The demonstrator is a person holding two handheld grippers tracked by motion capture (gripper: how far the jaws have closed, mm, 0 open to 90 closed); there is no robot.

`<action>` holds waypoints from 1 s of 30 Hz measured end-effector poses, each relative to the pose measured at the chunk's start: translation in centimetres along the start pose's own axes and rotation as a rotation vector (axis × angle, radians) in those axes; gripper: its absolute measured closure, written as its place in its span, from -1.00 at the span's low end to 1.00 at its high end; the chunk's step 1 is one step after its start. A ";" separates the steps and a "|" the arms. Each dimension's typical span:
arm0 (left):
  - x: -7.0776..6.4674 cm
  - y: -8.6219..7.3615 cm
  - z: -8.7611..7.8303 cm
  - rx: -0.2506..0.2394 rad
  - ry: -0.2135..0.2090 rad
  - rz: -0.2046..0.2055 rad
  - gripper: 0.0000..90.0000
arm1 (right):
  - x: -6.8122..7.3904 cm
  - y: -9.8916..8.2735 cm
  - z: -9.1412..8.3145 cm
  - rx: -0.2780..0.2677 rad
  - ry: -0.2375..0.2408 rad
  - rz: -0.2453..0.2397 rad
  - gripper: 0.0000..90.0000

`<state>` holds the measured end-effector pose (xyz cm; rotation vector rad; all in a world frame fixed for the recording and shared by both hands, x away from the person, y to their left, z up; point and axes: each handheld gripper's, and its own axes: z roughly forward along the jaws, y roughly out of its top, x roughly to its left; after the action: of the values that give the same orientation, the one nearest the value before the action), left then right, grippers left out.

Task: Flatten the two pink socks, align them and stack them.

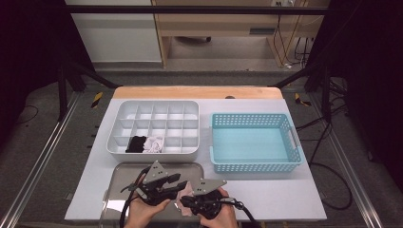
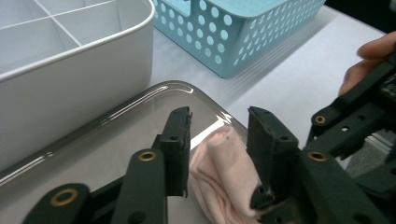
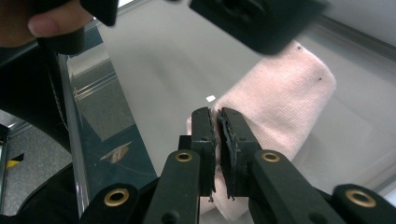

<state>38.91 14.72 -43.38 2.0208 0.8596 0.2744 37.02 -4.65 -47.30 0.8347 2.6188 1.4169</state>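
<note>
Both hands come in from the near edge of the worktop (image 1: 285,199), close together over the metal tray (image 1: 124,170). The left claw (image 2: 218,122) points forward and slightly down, tilted toward the right hand; its jaws stand partly apart, and no pad presses on anything. Between and below them lies the pink sock (image 2: 223,171), folded into a soft roll on the tray's right part, its rounded end pointing toward the tray's far right corner.

The right claw (image 3: 217,122) comes at the sock from its other end, low and nearly level with the tray floor. Its jaws are narrow, pinched on a fold of the sock's near edge, with cloth showing between the pads. In the right gripper view, the left claw's black jaws hang just above the sock's far end.

Beyond the tray stand a white divided box (image 1: 152,128), holding a black bundle (image 1: 136,144) and a white one (image 1: 154,144) in its front row, and a blue basket (image 1: 255,141) just beside it.
</note>
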 end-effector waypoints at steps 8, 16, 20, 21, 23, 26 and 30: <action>1.1 -1.2 0.9 0.063 0.033 -0.025 0.20 | 0.0 0.1 -0.2 0.011 0.014 -0.012 0.87; 1.3 -3.4 -0.4 0.048 0.034 -0.071 0.19 | -0.1 0.3 -1.4 0.053 -0.009 -0.036 0.77; 1.0 -4.3 -0.9 0.044 0.039 -0.095 0.14 | -0.3 0.4 -2.3 0.044 -0.024 -0.026 0.76; 0.9 -4.4 -1.0 0.046 0.039 -0.099 0.11 | -0.3 0.5 -2.5 0.037 -0.027 -0.019 0.75; 0.6 -4.7 -1.1 0.048 0.045 -0.098 0.09 | -0.4 0.7 -3.0 0.017 -0.024 -0.004 0.75; 0.2 -4.9 -1.2 0.046 0.059 -0.090 0.09 | -0.3 1.3 -3.7 -0.030 -0.037 0.019 0.81; -0.2 -5.1 -1.2 0.039 0.075 -0.084 0.07 | -0.2 1.7 -3.7 -0.060 -0.063 0.039 0.88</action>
<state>35.77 17.23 -46.78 2.0155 1.0008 0.2902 36.85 -6.82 -43.85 0.9120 2.5151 1.4455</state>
